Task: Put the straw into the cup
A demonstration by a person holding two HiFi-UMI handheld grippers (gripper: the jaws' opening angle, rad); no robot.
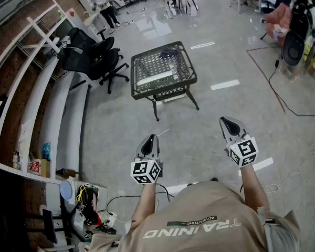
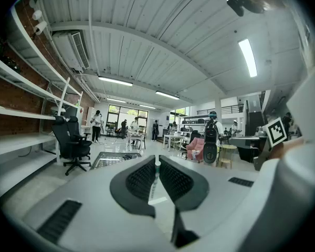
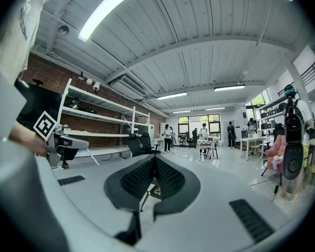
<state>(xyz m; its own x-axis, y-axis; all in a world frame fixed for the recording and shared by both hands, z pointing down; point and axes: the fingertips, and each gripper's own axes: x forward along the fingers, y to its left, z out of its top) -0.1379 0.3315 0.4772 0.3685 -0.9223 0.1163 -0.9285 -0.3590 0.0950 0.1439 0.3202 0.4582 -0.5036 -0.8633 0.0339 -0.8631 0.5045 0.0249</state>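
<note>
My left gripper (image 1: 151,139) is shut on a thin white straw with a green stripe (image 2: 157,173), which stands upright between the pads. In the head view the straw (image 1: 164,132) pokes out past the jaw tips toward the floor ahead. My right gripper (image 1: 227,122) is held level at the right, its jaws shut with nothing between them (image 3: 154,160). A black wire-mesh table (image 1: 163,70) stands a few steps ahead of both grippers. I cannot make out a cup in any view.
Two black office chairs (image 1: 92,56) stand left of the table by long white wall shelves (image 1: 42,104). Cables run over the floor at the right (image 1: 283,104). Clutter lies at the lower left (image 1: 89,203). People stand far back (image 1: 106,7).
</note>
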